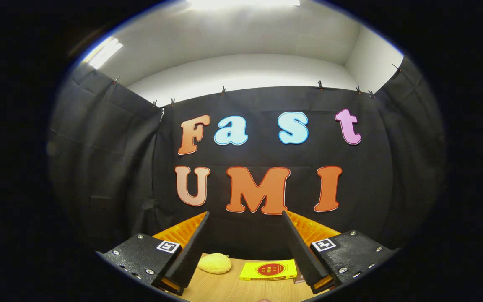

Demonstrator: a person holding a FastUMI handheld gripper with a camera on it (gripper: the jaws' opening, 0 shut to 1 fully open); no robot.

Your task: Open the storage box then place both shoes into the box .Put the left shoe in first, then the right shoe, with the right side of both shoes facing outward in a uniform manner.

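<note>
Your gripper [245,247] is raised and level, its 2 fingers spread wide with nothing between them, aimed at the booth wall rather than at any work. Between the fingers, on the wooden table [224,289], lie a yellow soft object [214,263] and, just beside it, a yellow flat box [268,269], both near the table's far edge. The storage box and the 2 shoes cannot be located from here. In my judgement no step is done: opening the box and placing the left shoe, then the right, all remain.
</note>
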